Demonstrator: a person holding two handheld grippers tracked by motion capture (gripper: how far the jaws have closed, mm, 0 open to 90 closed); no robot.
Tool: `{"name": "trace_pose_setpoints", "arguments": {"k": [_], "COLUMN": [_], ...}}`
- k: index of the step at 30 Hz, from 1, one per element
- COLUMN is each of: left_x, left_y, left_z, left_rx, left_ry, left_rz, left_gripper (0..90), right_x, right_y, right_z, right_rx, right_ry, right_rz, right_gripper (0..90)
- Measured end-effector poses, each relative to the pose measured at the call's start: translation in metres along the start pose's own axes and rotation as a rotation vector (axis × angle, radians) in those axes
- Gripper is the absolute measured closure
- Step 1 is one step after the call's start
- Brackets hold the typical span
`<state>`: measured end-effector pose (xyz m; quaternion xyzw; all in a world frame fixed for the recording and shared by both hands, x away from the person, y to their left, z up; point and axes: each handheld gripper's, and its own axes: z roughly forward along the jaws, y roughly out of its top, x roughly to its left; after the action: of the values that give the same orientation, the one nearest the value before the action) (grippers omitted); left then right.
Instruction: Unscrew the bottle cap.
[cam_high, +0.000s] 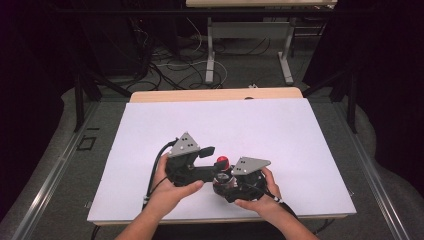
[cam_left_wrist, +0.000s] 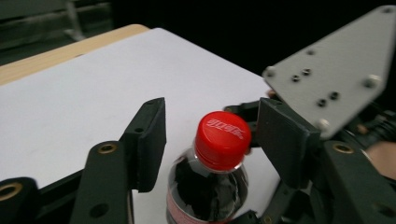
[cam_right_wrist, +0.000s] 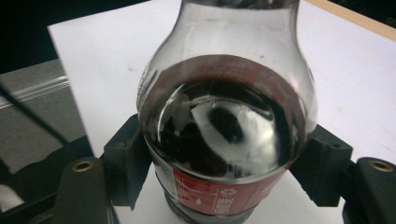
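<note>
Worktop (cam_high: 250, 125): white sheet over a wooden top; wood edge shows at 12 o'clock. The near edge is partly covered by the person's forearms in the high view.

Left gripper (cam_high: 202, 162): held in the left hand (cam_high: 167, 192) at about 7 o'clock on the sheet, grey plate on top, pointing toward 3 o'clock. In the left gripper view its jaws stand apart, one on each side of the cap, neither plainly touching it.

Right gripper (cam_high: 226, 184): held in the right hand (cam_high: 262, 197) at about 5 o'clock, just beside the left gripper. In the right gripper view its jaws are clamped on the bottle's body, one pad on either flank.

Bottle (cam_right_wrist: 224, 135): clear plastic, dark drink, red label band, upright between the two grippers. In the high view its body is mostly hidden by gripper parts; base cut off in both gripper views; label print too small to read.

Cap (cam_left_wrist: 222, 138): red, on the bottle neck; white lettering blurred.
</note>
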<state>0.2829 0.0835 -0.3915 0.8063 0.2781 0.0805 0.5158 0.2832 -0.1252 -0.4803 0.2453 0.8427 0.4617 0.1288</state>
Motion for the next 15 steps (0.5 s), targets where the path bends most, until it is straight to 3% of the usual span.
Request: {"name": "trace_pose_setpoints", "arguments": {"k": [1, 2, 3, 4, 6, 10, 11, 14, 15], "left_x": [0.005, 0.005, 0.011, 0.011, 0.018, 0.023, 0.026, 0.029, 0.031], "left_y": [0.001, 0.001, 0.003, 0.003, 0.004, 0.003, 0.002, 0.0, -0.001], "left_z": [-0.006, -0.006, -0.01, -0.01, -0.011, -0.01, -0.007, -0.003, 0.0], "left_rx": [0.012, 0.012, 0.034, 0.034, 0.064, 0.073, 0.078, 0.078, 0.075], "left_ry": [-0.084, -0.084, -0.154, -0.154, -0.227, -0.268, -0.294, -0.312, -0.334], "left_rz": [0.033, 0.033, 0.074, 0.074, 0.098, 0.118, 0.137, 0.15, 0.15], "left_gripper": [42.0, 41.6, 41.0, 41.0, 41.0, 41.2, 41.8, 42.3, 43.3], "right_x": [0.0, 0.001, 0.001, 0.002, 0.002, 0.006, 0.008, 0.01, 0.012], "right_y": [0.0, 0.0, 0.001, 0.001, 0.001, 0.002, 0.002, 0.002, 0.003], "right_z": [0.0, 0.0, 0.0, 0.0, 0.0, 0.001, 0.001, 0.001, 0.001], "right_rx": [-0.002, -0.006, -0.006, -0.009, 0.0, -0.016, -0.011, -0.022, -0.026], "right_ry": [0.012, 0.022, 0.035, 0.045, 0.078, 0.101, 0.131, 0.146, 0.161], "right_rz": [-0.007, -0.008, -0.009, -0.023, -0.033, -0.045, -0.059, -0.065, -0.086], "right_gripper": [28.6, 28.6, 28.6, 28.6, 28.6, 28.6, 28.6, 28.6, 28.6]}}
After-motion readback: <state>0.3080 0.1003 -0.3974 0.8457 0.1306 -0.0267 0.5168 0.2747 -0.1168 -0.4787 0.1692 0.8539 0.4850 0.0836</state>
